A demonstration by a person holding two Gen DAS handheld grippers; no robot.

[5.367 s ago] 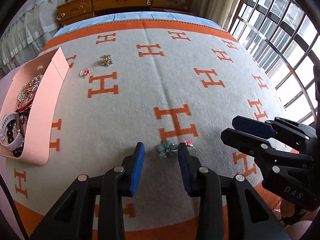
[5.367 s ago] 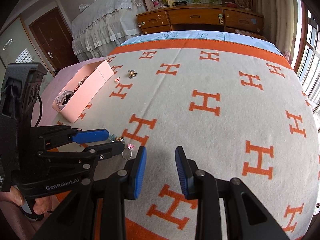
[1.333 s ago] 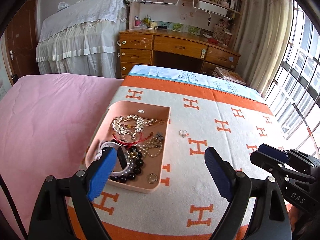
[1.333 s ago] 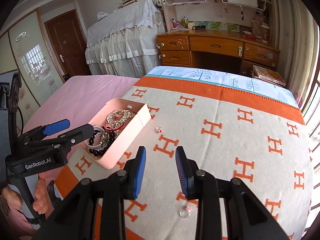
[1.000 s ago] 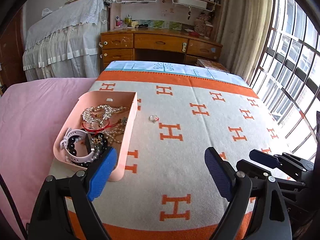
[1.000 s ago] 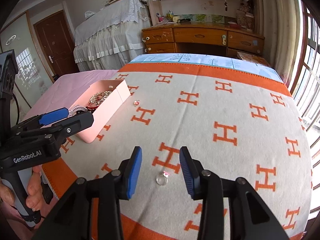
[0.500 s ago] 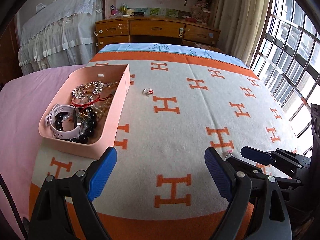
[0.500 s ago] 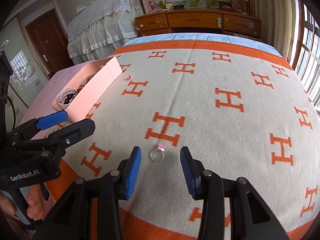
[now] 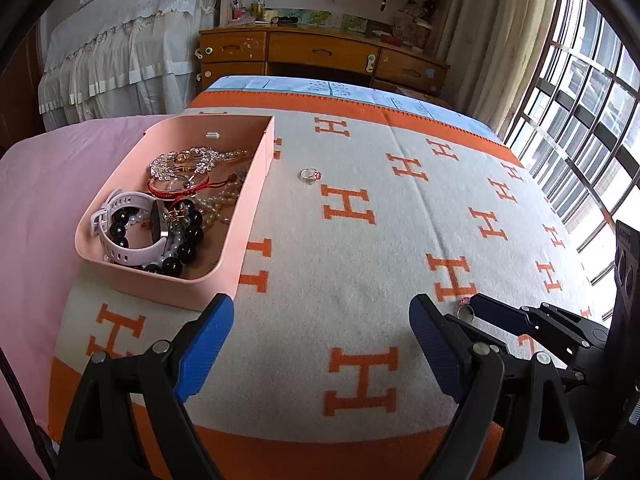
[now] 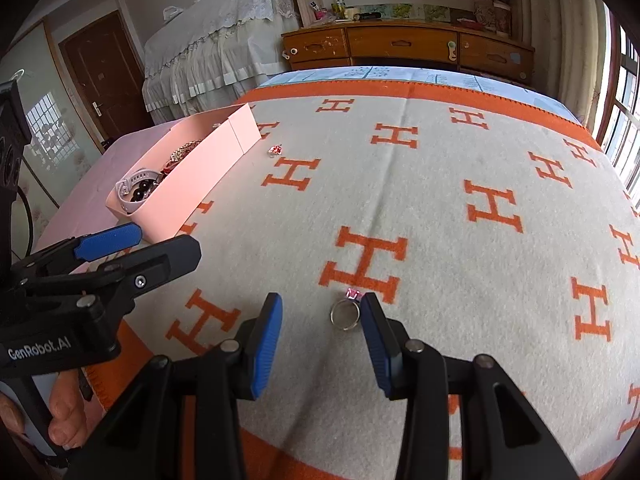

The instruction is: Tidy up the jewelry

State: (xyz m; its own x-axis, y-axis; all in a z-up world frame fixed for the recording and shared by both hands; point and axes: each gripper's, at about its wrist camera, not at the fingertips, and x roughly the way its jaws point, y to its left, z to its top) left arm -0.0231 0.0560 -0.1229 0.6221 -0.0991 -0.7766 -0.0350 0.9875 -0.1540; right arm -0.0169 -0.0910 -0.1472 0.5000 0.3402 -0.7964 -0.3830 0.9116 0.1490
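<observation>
Bed blanket [image 10: 440, 184] carries a pink-stoned ring [image 10: 346, 312], light, hard, likely slippery; right claw [image 10: 320, 332], half-open and empty, should pinch the band. Left claw [image 9: 320, 344] gapes wide.

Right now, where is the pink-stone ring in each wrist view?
Left wrist: pink-stone ring at lower right on the blanket, partly hidden behind the right gripper.
Right wrist: low centre, between the right gripper's open fingers, nearer the right-hand one.
Shared landmark: the pink tray, left of the ring in both views.
</observation>
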